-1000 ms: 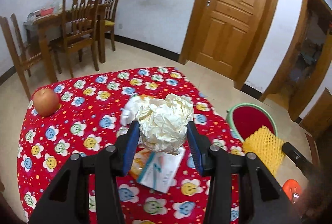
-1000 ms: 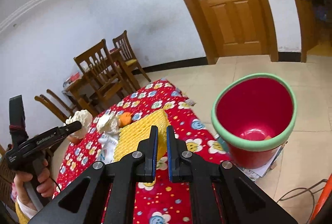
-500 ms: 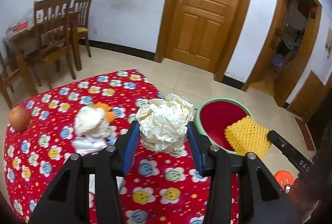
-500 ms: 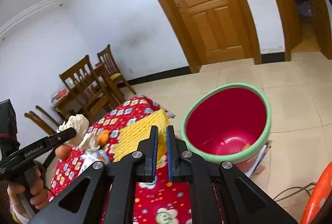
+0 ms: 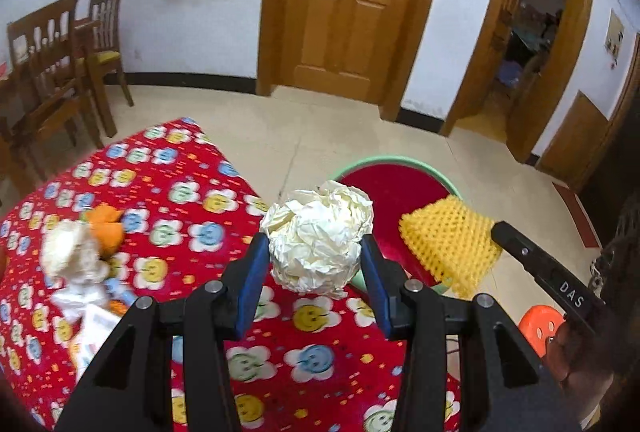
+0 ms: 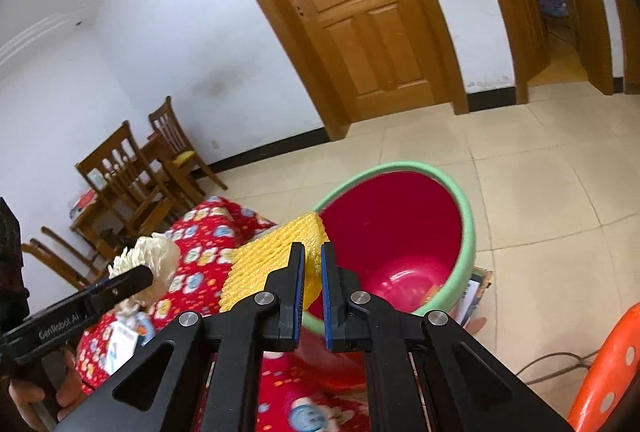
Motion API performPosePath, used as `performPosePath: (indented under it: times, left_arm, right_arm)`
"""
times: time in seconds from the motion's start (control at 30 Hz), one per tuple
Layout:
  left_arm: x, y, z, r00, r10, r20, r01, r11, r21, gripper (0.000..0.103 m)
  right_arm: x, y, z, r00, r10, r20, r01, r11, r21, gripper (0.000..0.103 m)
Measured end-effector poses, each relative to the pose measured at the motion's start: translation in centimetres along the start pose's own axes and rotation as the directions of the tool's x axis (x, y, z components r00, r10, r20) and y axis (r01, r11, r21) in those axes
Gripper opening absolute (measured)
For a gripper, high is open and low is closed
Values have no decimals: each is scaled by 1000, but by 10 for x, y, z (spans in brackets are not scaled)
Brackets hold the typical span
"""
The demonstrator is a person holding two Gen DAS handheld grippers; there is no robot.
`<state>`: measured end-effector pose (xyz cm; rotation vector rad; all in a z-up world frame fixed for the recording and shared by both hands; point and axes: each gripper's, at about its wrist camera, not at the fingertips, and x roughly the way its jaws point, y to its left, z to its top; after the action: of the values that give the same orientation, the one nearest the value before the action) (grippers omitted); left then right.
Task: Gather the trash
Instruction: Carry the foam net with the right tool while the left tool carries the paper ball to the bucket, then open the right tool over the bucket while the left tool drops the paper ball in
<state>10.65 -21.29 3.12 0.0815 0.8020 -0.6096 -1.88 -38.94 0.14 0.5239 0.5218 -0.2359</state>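
At lower centre of the left wrist view, my left gripper [image 5: 316, 264] clamps the crumpled paper ball [image 5: 318, 238] across its middle: light, soft, crushable, just short of the red bin [image 5: 394, 167]. My right gripper [image 6: 313, 290], pinched near-closed, holds the yellow foam net [image 6: 272, 252] by its edge, limp and springy, at the bin's rim.

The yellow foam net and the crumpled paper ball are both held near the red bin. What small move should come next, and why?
Probably carry the right tool a little further forward, then open it. It is shut on the yellow foam net, which hangs only at the near rim of the red bin. The left tool holds the crumpled paper ball above the table edge, short of the bin.
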Motion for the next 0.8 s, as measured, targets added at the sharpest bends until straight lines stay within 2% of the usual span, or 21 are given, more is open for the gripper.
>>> performPosePath:
  times: [0.4,0.6,0.8]
  left_arm:
    - [64,-36,-4,995,-27,-96,34,997,69,46]
    - [84,-48,-5,992,-28,-125,39,996,86,47]
    - [92,-53,-3,991,-26,-135,40,994,100,47]
  right_arm:
    - [25,-41,1,995,-100,-28,101,994,35,8]
    - [31,-55,1,990,-136,-32,138,990,42,11]
    - [32,-61,1,989,-140,-37,142,988,62,15]
